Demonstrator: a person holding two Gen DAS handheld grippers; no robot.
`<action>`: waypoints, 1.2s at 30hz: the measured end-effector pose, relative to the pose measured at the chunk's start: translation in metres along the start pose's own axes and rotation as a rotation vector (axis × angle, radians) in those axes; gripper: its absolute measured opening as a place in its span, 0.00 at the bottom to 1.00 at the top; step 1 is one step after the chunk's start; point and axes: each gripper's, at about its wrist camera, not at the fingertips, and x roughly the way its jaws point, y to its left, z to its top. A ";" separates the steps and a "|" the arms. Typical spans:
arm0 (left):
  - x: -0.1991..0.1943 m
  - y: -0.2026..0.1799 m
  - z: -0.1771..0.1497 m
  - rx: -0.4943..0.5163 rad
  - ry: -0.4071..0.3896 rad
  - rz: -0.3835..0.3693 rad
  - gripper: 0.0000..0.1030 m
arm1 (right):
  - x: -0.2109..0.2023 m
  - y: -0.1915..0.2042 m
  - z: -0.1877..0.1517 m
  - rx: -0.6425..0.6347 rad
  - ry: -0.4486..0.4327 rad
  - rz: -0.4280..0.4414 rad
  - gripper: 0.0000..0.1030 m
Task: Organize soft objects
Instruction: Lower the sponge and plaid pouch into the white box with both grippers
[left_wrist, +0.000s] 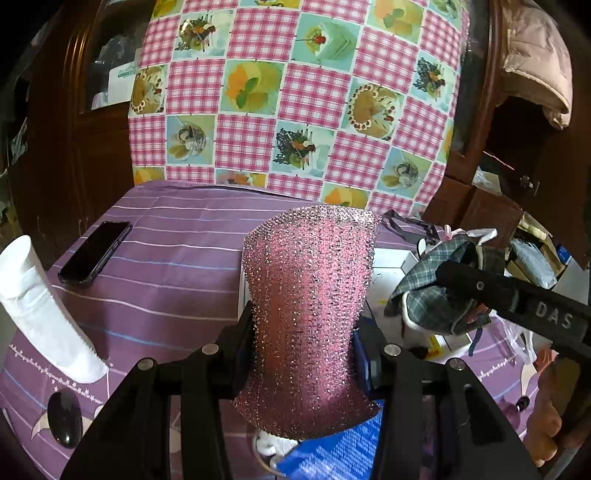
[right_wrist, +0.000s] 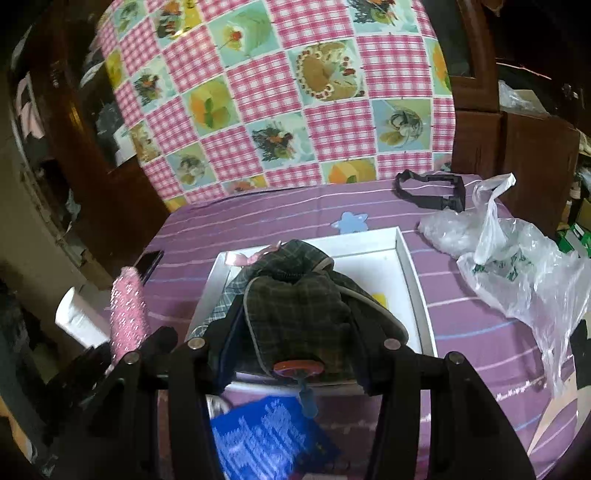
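My left gripper (left_wrist: 304, 343) is shut on a pink sparkly scouring sponge (left_wrist: 310, 317), held upright above the purple striped tablecloth (left_wrist: 166, 258); the sponge also shows at the left of the right wrist view (right_wrist: 127, 314). My right gripper (right_wrist: 291, 343) is shut on a dark plaid fabric item (right_wrist: 295, 317) with a pink ribbon, held over the white tray (right_wrist: 410, 266). In the left wrist view the right gripper (left_wrist: 461, 280) holds that plaid item (left_wrist: 436, 291) to the right of the sponge.
A black phone (left_wrist: 96, 251), a white tube (left_wrist: 44, 314) and a dark oval object (left_wrist: 65, 419) lie at left. A blue patterned cloth (right_wrist: 266, 439) lies near the front. A clear plastic bag (right_wrist: 517, 266) and a black strap (right_wrist: 432, 188) lie at right. A checked cloth (left_wrist: 295, 92) hangs behind.
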 end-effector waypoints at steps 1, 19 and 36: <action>0.004 0.000 0.002 -0.004 0.006 0.000 0.43 | 0.004 -0.001 0.002 0.011 0.006 0.004 0.50; 0.092 0.006 -0.010 -0.020 0.173 0.031 0.43 | 0.106 -0.024 0.006 0.132 0.178 -0.001 0.50; 0.104 0.005 -0.018 -0.018 0.175 0.012 0.47 | 0.118 -0.025 0.005 0.089 0.227 0.013 0.55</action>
